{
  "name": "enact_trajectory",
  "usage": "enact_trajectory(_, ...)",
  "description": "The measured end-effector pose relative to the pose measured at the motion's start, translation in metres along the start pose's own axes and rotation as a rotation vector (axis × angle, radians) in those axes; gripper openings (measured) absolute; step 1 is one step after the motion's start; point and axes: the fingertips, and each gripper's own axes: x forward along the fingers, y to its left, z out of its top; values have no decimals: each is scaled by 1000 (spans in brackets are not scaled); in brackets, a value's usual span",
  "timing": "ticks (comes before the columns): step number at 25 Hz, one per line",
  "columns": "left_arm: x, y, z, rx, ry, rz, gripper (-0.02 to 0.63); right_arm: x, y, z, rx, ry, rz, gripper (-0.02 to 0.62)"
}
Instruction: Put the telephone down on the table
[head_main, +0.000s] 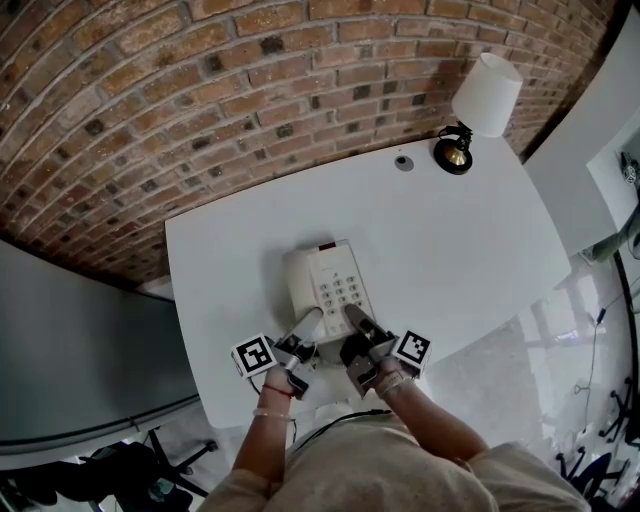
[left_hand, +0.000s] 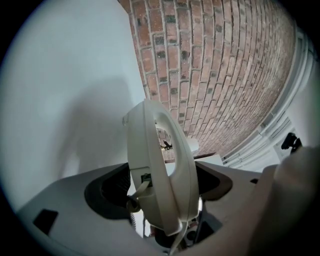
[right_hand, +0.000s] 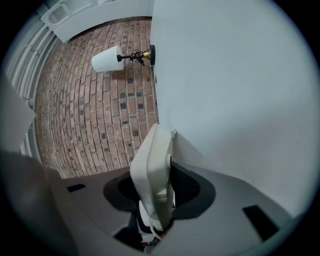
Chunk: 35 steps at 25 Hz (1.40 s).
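At front of white table (head_main: 450, 230), cream telephone (head_main: 330, 280), left gripper (head_main: 312, 318) and right gripper (head_main: 352, 315) jaws clamped on it

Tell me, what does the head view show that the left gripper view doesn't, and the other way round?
Only the head view: the keypad, the left claw and right claw together, and the person's arms. Only the left gripper view: the handset, end-on between the left claw's jaws, and its cord socket. Both: the telephone, the white table, the brick wall.
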Motion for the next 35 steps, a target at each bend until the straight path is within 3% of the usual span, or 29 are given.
enact_trajectory(7,-15,2,-7,64,59,22,371,7,0,6,-6,-8,-13,146)
enact_trajectory(10,-26,9,-6,138,83,87,371,11,1,8,-11,-12,-11,146)
enact_trajectory(15,-38,14,-7,332,124,175,371,17,2,12,-29,-12,-14,146)
enact_trajectory(23,-32,28,-24,834,291,433,370,25,1,20,-92,-10,-32,145)
enact_trajectory(26,-29,32,-26,948,329,515,365,28,0,23,-97,-7,-48,146)
enact_trajectory(28,-28,37,-28,982,360,560,361,29,-1,26,-80,-10,-54,146)
enact_trajectory(35,-28,42,-32,1029,349,661,173,31,-3,26,-83,-5,-68,149)
